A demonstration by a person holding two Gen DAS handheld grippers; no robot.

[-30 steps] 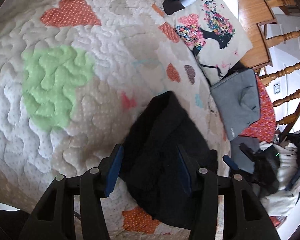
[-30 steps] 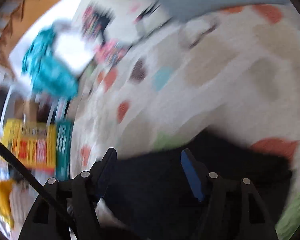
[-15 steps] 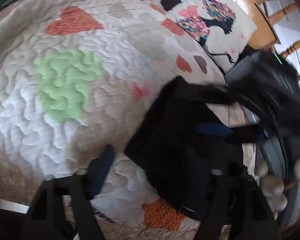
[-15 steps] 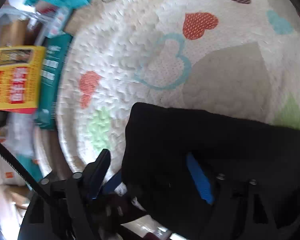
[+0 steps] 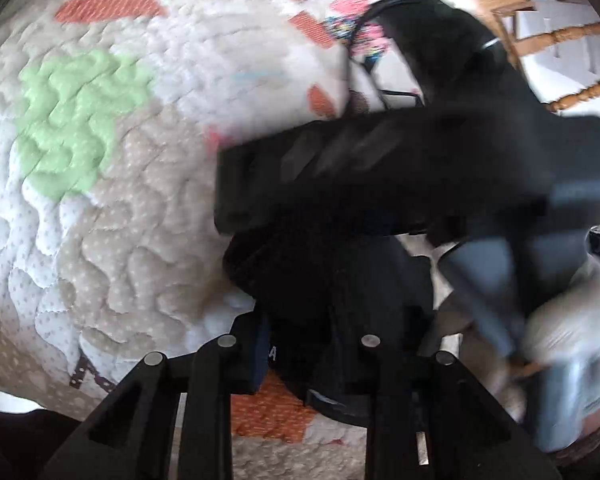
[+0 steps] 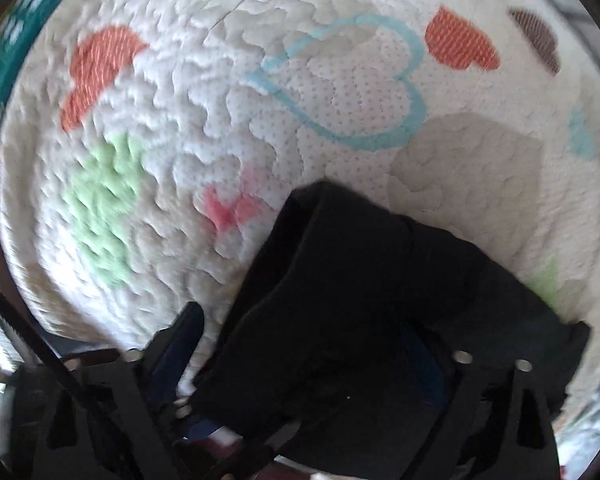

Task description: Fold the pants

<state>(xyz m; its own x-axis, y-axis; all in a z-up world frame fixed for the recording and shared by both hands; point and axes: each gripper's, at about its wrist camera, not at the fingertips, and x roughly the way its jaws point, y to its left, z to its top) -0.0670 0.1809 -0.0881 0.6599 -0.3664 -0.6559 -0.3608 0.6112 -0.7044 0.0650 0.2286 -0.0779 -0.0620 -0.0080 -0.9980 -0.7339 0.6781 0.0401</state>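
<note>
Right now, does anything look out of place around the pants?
Yes: the black pants lie bunched in a rumpled heap on the heart-print quilt, not flat, and the right claw crosses close over them in the left wrist view, blurred.

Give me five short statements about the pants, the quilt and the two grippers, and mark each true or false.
1. The pants are black. True.
2. The pants lie on a bare wooden table. False: they lie on a quilt with heart patches.
3. The left gripper has closed on the pants. True.
4. The right gripper is empty, well clear of the cloth. False: cloth lies between its fingers.
5. The quilt has a blue heart outline. True.
</note>
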